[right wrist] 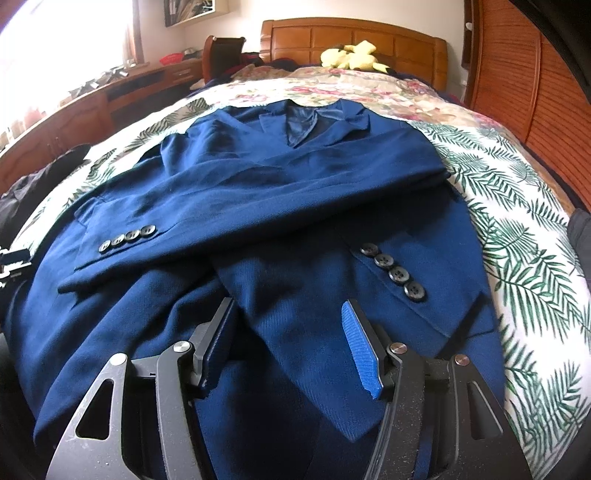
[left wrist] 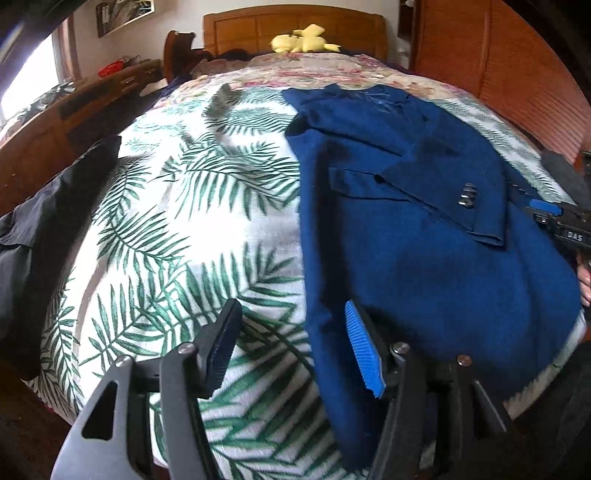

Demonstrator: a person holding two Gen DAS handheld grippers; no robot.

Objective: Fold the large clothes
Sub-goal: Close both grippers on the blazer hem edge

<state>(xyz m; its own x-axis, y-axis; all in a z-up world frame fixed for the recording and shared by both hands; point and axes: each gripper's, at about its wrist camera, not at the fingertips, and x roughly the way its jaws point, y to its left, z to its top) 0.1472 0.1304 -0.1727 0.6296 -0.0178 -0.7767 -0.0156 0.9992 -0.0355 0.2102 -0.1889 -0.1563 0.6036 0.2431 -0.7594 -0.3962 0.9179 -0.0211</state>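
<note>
Where sleeves cross, blue woven jacket (right wrist: 295, 206), leaf-print bedspread (right wrist: 517, 240)

Readable only: white capital letters "DAS" on the small dark rectangular plate (left wrist: 573, 235) of the black body of the right gripper (left wrist: 550, 214), at about three o'clock in the left wrist view, just beside that gripper's blue ribbed pad. Cut off at the frame edge, so possibly part of a longer word. Too blurred to read: the framed picture on the pale wall (left wrist: 123, 13) at eleven o'clock. No legible lettering anywhere in the right wrist view.
</note>
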